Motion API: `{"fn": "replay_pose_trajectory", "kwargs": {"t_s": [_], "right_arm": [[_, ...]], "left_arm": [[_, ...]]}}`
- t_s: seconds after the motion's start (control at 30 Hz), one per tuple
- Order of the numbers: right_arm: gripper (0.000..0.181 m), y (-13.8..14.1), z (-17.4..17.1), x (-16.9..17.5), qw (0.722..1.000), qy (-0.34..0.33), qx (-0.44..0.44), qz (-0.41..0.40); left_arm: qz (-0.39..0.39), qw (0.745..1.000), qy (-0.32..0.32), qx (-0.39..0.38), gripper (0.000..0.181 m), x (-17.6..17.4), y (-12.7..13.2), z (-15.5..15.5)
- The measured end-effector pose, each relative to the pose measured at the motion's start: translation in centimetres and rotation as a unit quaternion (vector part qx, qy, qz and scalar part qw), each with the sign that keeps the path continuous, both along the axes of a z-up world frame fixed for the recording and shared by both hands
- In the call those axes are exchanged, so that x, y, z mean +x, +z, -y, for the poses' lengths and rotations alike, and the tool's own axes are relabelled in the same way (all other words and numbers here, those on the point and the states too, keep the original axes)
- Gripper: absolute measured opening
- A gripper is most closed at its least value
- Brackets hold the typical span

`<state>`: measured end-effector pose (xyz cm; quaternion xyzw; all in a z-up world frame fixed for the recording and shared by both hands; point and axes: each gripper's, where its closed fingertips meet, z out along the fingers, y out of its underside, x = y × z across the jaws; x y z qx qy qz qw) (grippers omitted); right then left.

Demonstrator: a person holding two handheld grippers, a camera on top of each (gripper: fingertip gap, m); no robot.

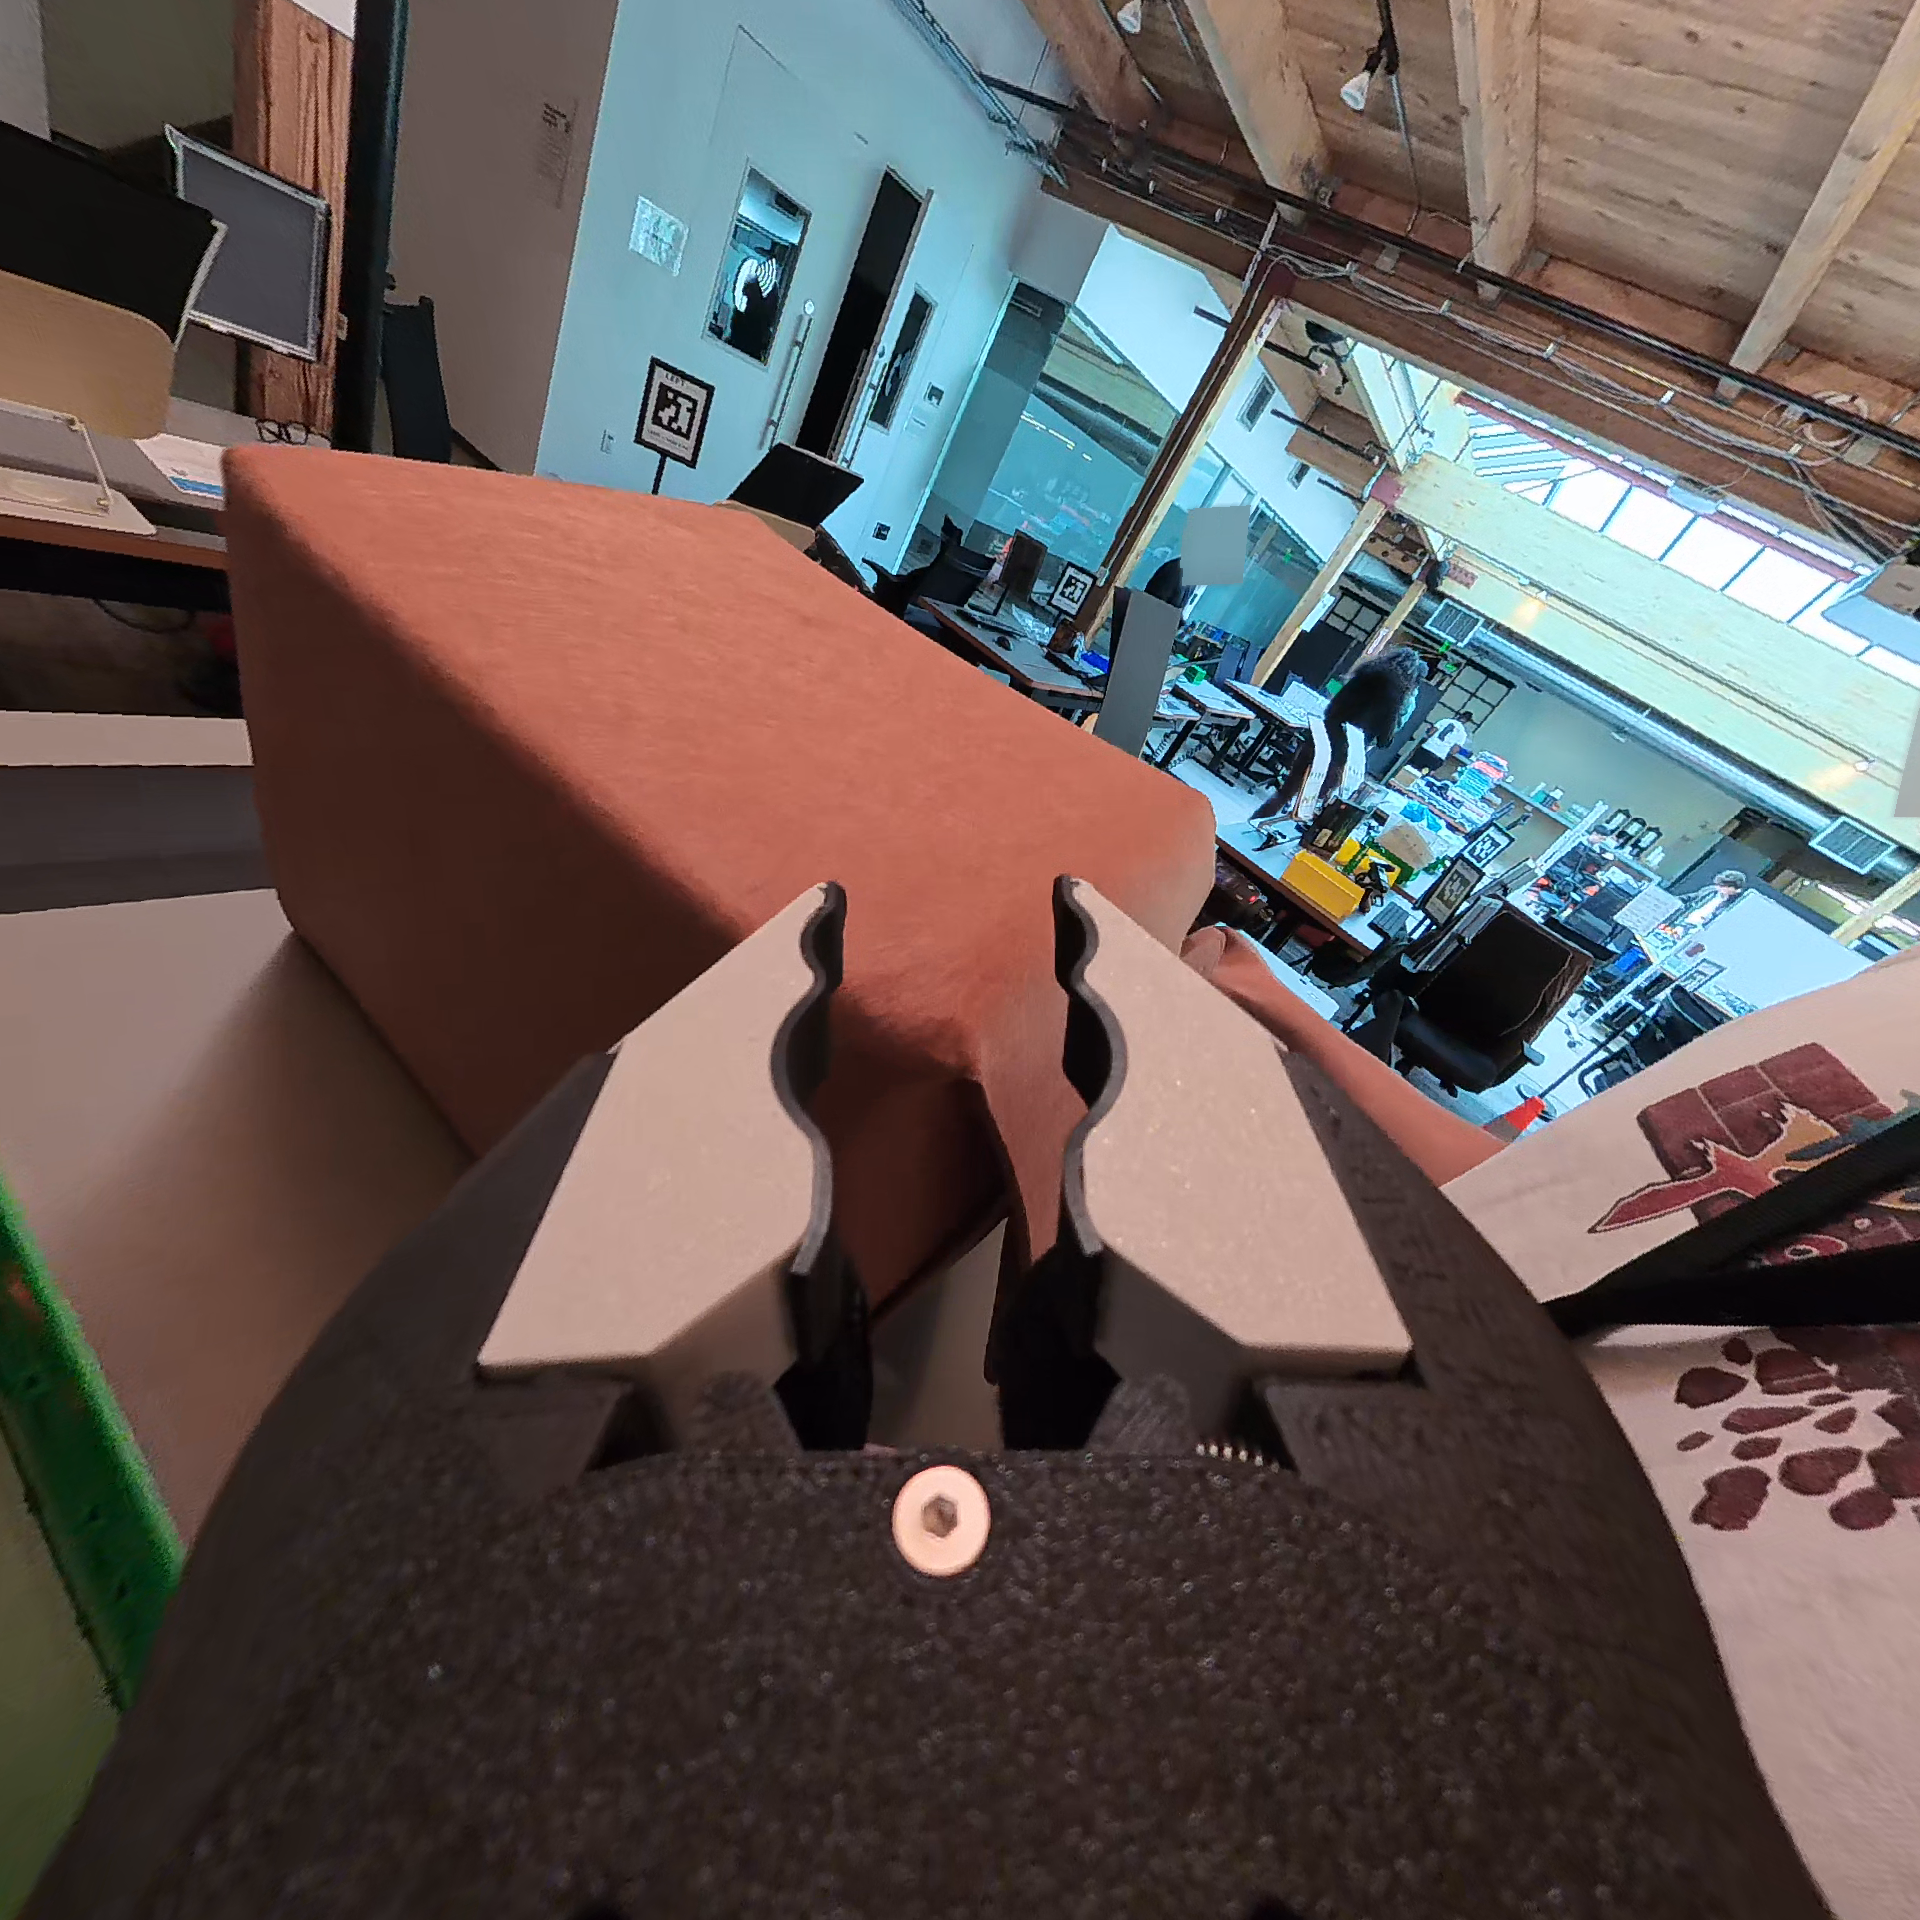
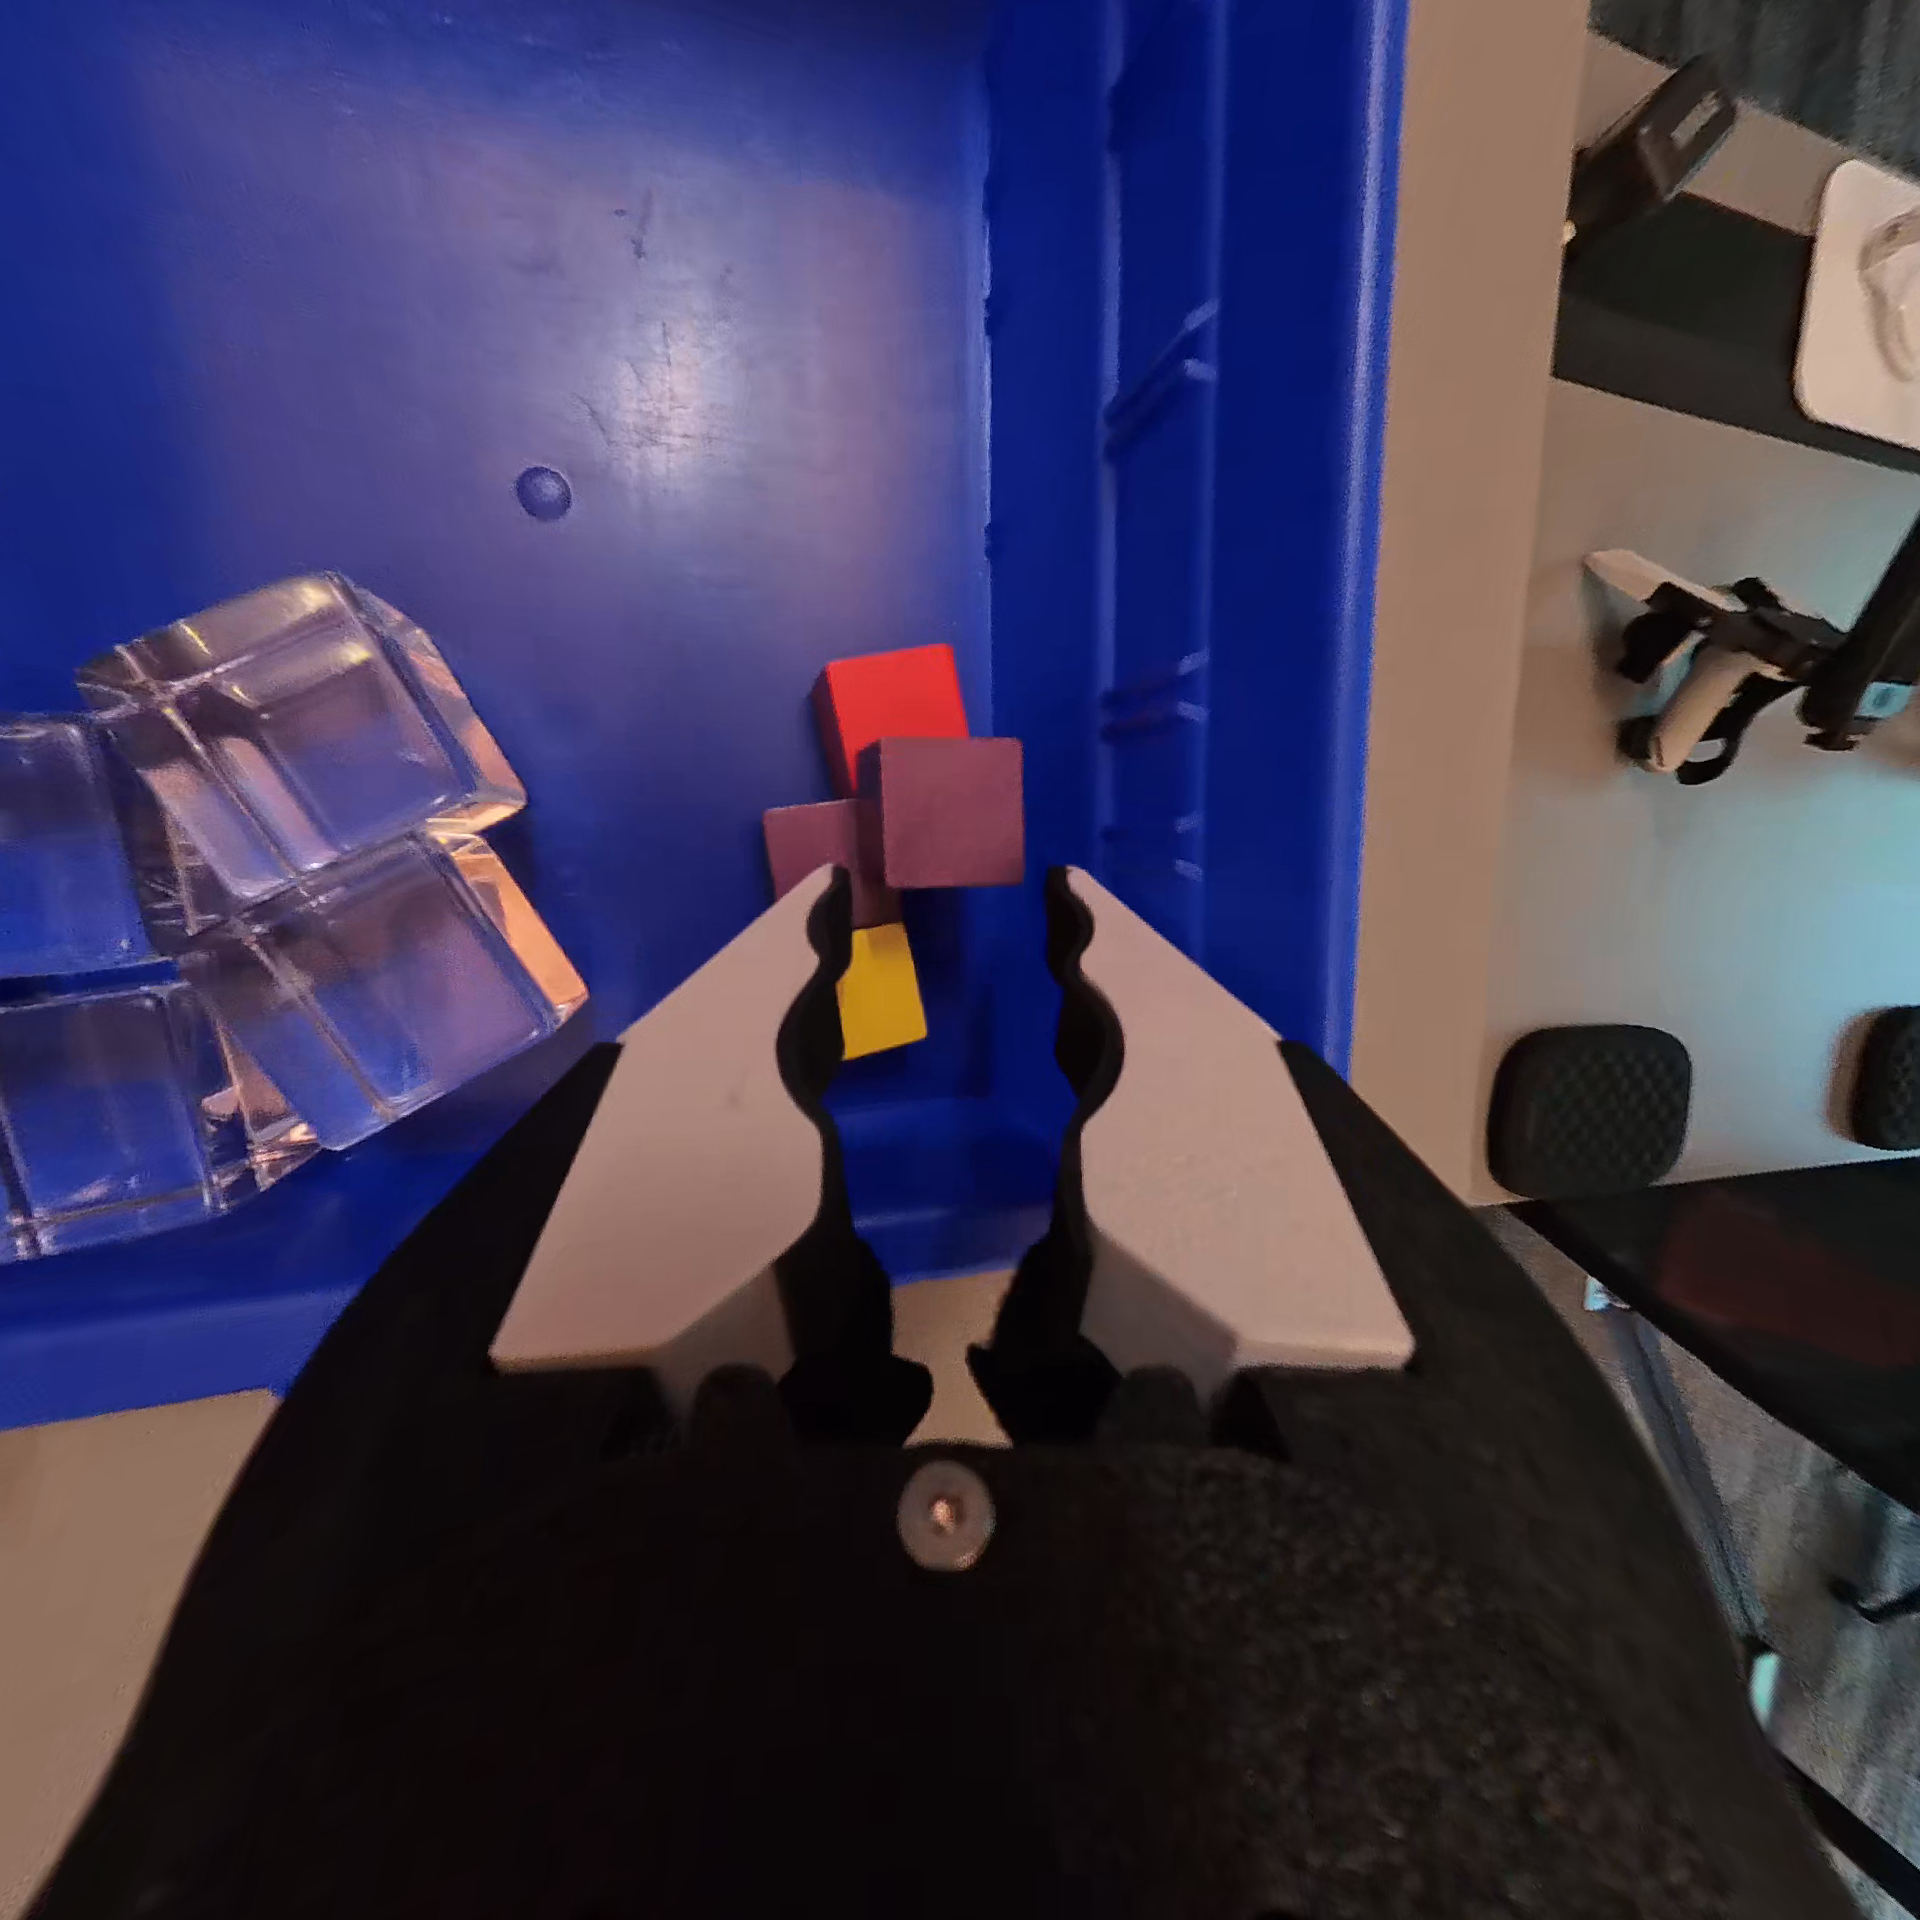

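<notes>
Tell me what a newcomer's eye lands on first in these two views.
In the right wrist view, the blue bin fills the frame, with clear acrylic blocks heaped at its left and small red, purple and yellow cubes bunched by its right wall, just past the open right hand-held gripper. In the left wrist view, a rust-brown cushioned block looms ahead of the open left hand-held gripper.
</notes>
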<state>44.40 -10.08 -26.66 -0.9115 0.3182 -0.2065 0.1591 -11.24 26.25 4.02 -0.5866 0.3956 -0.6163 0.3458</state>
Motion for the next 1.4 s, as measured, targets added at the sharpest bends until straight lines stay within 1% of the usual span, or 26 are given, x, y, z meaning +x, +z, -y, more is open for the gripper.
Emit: {"fn": "replay_pose_trajectory", "kwargs": {"t_s": [0.03,0.1,0.17,0.2,0.27,0.3,0.33,0.4,0.43,0.47,0.5,0.53,0.57,0.67,0.73,0.8,0.87,0.9,0.93,0.97,1.1,1.17,1.23,1.27,1.37,1.4], "right_arm": [[0.037,0.5,0.1,0.0,1.000,-0.004,0.000,0.013],[0.042,2.0,0.5,-0.4,0.999,-0.014,0.003,0.032],[0.047,4.7,0.2,-1.5,0.998,-0.023,0.037,0.046],[0.051,6.6,-0.5,-2.6,0.996,-0.024,0.077,0.047],[0.053,11.9,-3.4,-5.7,0.978,-0.005,0.202,0.050],[0.053,15.3,-5.1,-7.7,0.959,0.012,0.276,0.058],[0.050,18.9,-6.7,-10.0,0.933,0.034,0.353,0.067],[0.050,25.7,-9.9,-15.5,0.861,0.088,0.496,0.073],[0.051,28.5,-11.0,-18.3,0.824,0.112,0.550,0.075],[0.052,30.6,-11.9,-20.6,0.796,0.129,0.587,0.080],[0.052,31.9,-12.6,-22.7,0.775,0.139,0.612,0.080],[0.052,32.5,-13.5,-24.7,0.765,0.151,0.622,0.073],[0.053,32.6,-14.4,-26.6,0.765,0.169,0.618,0.062],[0.052,31.8,-16.7,-30.9,0.776,0.201,0.595,0.050],[0.052,31.1,-17.6,-33.1,0.781,0.213,0.585,0.051],[0.051,30.7,-18.1,-35.1,0.782,0.213,0.583,0.045],[0.051,30.6,-18.5,-37.0,0.781,0.213,0.587,0.036],[0.051,30.6,-18.7,-38.0,0.779,0.216,0.587,0.035],[0.051,30.6,-18.9,-38.9,0.780,0.220,0.585,0.035],[0.051,30.4,-19.2,-39.6,0.782,0.225,0.580,0.035],[0.050,29.6,-19.9,-41.5,0.796,0.236,0.556,0.043],[0.049,29.7,-20.2,-42.2,0.793,0.248,0.554,0.043],[0.049,29.6,-20.7,-43.1,0.792,0.268,0.548,0.038],[0.049,29.6,-21.0,-43.5,0.791,0.279,0.544,0.037],[0.048,29.7,-21.8,-44.9,0.787,0.315,0.529,0.039],[0.047,29.7,-22.1,-45.4,0.787,0.328,0.522,0.040]], "left_arm": [[-0.001,1.000,0.000,0.000,0.041,-0.1,0.0,-0.1],[-0.003,1.000,0.003,0.003,0.041,-0.4,0.0,-0.4],[-0.009,1.000,0.005,0.004,0.041,-0.8,-0.2,-0.8],[-0.015,1.000,0.008,0.005,0.041,-1.0,-0.5,-1.1],[-0.040,0.999,0.023,0.008,0.041,-1.5,-1.7,-2.3],[-0.061,0.997,0.038,0.010,0.041,-2.0,-2.7,-3.2],[-0.087,0.994,0.058,0.012,0.044,-2.5,-3.9,-4.5],[-0.147,0.984,0.097,0.020,0.041,-3.6,-6.9,-7.2],[-0.185,0.976,0.115,0.022,0.041,-4.3,-8.6,-8.6],[-0.220,0.966,0.130,0.027,0.042,-5.0,-10.2,-9.9],[-0.249,0.957,0.143,0.036,0.042,-5.6,-11.6,-11.1],[-0.273,0.949,0.151,0.046,0.041,-5.9,-13.0,-12.3],[-0.293,0.942,0.156,0.056,0.041,-6.0,-14.3,-13.4],[-0.345,0.924,0.151,0.061,0.042,-5.4,-18.9,-16.1],[-0.393,0.909,0.129,0.054,0.042,-4.9,-22.7,-17.1],[-0.440,0.888,0.130,0.029,0.042,-4.6,-26.2,-18.2],[-0.449,0.883,0.136,-0.006,0.042,-3.4,-28.3,-18.8],[-0.445,0.885,0.138,-0.020,0.042,-2.6,-29.1,-18.9],[-0.445,0.886,0.126,-0.026,0.042,-1.8,-29.8,-18.6],[-0.452,0.884,0.117,-0.016,0.042,-1.4,-30.4,-18.5],[-0.502,0.853,0.108,0.090,0.042,-1.6,-32.4,-19.1],[-0.512,0.841,0.113,0.134,0.042,-1.7,-32.9,-19.8],[-0.524,0.828,0.111,0.162,0.042,-1.7,-33.4,-20.2],[-0.524,0.827,0.110,0.173,0.042,-1.6,-33.6,-20.3],[-0.510,0.832,0.105,0.189,0.041,-0.8,-33.5,-20.4],[-0.511,0.833,0.098,0.188,0.033,-0.8,-33.6,-20.3]]}}
